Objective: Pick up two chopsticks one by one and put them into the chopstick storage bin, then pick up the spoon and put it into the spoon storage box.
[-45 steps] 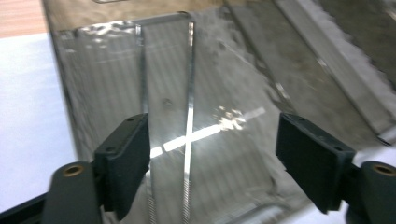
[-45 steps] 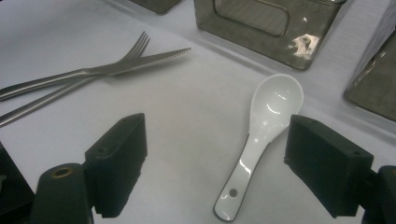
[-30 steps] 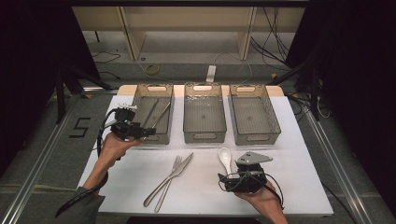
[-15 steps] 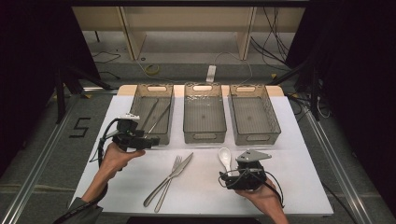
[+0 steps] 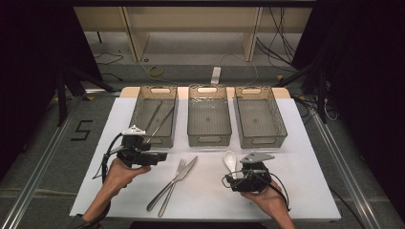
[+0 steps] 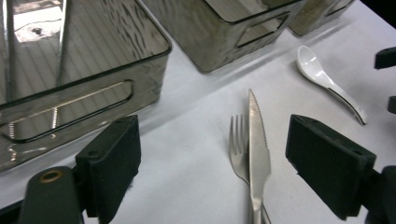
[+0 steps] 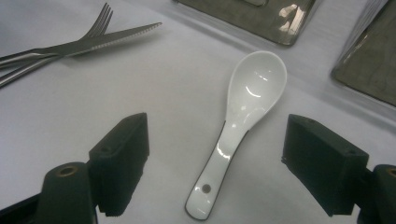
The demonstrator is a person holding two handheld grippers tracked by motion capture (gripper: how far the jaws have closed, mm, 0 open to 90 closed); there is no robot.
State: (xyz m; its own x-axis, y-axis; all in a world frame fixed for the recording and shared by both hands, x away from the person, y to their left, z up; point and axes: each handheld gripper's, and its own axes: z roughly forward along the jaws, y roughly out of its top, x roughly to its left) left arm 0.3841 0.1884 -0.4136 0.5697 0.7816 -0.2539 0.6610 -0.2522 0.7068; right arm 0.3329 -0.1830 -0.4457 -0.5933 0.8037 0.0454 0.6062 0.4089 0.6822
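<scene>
A steel knife (image 5: 185,171) lies across a fork (image 5: 173,182) on the white table top (image 5: 205,200), near the middle. A white ceramic spoon (image 5: 230,160) rests to their right, bowl toward the bins. My left gripper (image 5: 161,156) is open just in front of the left bin (image 5: 155,141), its jaws pointing at the cutlery. In the left gripper view, the knife (image 6: 258,140) and fork (image 6: 237,140) lie ahead of the left gripper (image 6: 212,140). My right gripper (image 5: 233,178) is open at the spoon's handle end. In the right gripper view, the spoon (image 7: 252,93) lies between its jaws (image 7: 217,140), untouched.
Three clear grey bins stand in a row at the back: the left one holds two thin metal sticks (image 5: 160,119), while the middle bin (image 5: 209,140) and right bin (image 5: 262,141) look bare inside. The floor beyond has cables and a shelf frame.
My left gripper has drawn back from the left bin's front edge toward the person and come down near the table. The right gripper has barely moved.
</scene>
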